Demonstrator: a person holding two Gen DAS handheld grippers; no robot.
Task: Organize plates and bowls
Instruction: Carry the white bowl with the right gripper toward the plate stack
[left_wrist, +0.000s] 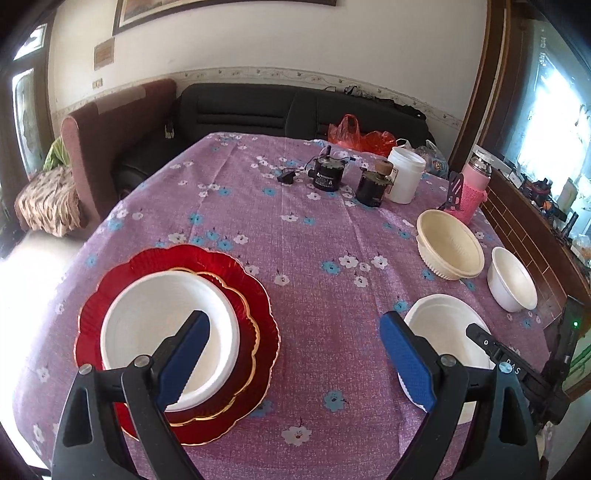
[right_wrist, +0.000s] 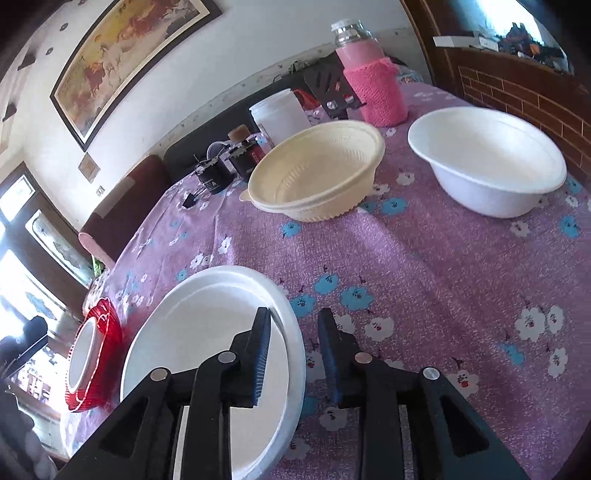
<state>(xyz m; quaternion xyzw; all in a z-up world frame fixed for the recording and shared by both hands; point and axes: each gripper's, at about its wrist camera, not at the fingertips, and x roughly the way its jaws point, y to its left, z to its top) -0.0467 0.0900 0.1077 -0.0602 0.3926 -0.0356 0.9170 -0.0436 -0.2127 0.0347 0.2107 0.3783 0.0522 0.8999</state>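
Observation:
A white plate (left_wrist: 162, 332) sits on two stacked red plates (left_wrist: 255, 295) at the table's left. My left gripper (left_wrist: 291, 325) is open above the cloth, its left finger over that white plate. A second white plate (left_wrist: 443, 325) (right_wrist: 207, 332) lies front right. My right gripper (right_wrist: 293, 314) is open with its jaws astride that plate's right rim, left finger over the plate, right finger over the cloth. A cream ribbed bowl (left_wrist: 448, 251) (right_wrist: 317, 173) and a white bowl (left_wrist: 511, 280) (right_wrist: 487, 162) stand further right.
Purple flowered tablecloth (left_wrist: 314, 240). At the far side stand two black motors (left_wrist: 327, 173), a white tub (left_wrist: 404, 173), a pink sleeved bottle (left_wrist: 471, 188) (right_wrist: 373, 81) and a red bag (left_wrist: 354, 134). A brick-pattern wall (right_wrist: 517, 88) borders the right edge.

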